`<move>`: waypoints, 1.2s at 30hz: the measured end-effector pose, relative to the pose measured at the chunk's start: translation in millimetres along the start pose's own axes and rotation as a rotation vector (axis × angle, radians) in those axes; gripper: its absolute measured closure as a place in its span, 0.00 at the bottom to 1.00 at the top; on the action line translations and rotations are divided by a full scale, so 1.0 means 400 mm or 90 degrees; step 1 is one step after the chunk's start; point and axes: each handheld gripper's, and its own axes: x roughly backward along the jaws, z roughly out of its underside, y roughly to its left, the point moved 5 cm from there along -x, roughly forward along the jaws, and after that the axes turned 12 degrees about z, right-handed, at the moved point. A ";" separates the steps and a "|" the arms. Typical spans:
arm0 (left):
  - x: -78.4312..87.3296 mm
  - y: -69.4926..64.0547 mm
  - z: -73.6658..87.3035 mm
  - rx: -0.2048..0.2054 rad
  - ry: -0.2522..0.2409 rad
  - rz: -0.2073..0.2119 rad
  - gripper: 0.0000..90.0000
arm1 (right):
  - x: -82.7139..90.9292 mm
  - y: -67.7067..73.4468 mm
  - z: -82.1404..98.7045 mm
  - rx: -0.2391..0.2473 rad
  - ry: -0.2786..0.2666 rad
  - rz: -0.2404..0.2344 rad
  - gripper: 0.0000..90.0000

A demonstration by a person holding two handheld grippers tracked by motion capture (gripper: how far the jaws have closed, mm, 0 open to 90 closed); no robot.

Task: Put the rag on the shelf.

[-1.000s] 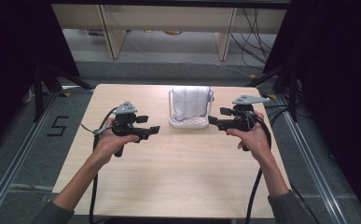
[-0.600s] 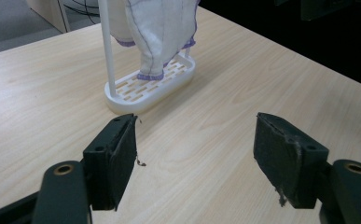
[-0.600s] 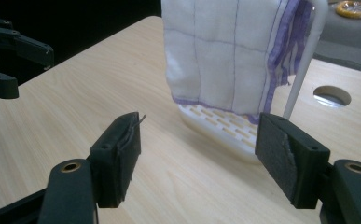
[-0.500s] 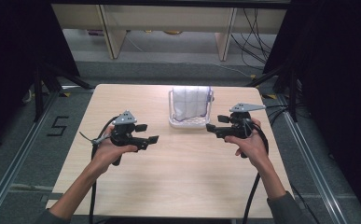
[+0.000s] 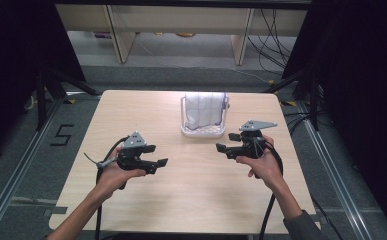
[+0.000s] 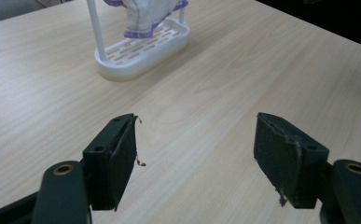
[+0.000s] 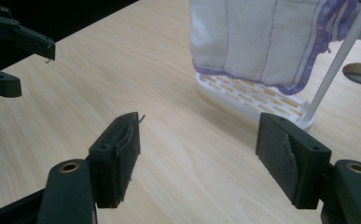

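Both hands have sunk toward the surface's near edge; left hand-held gripper and right hand-held gripper gape wide, holding nothing. The cloth draped on its rack near the far edge looks soft and light; pinch its hanging hem.

left gripper: black, grey three-cornered plate, black cable
right gripper: same build
pads: dark, frayed
sleeve: grey

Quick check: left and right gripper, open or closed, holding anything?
Left gripper: open, nothing between its fingers, above the table.
Right gripper: open, empty, near the cloth on its white rack.
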 end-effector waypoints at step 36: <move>0.002 -0.088 0.163 -0.019 0.052 0.022 0.30 | 0.036 0.096 0.229 0.045 0.064 -0.020 0.26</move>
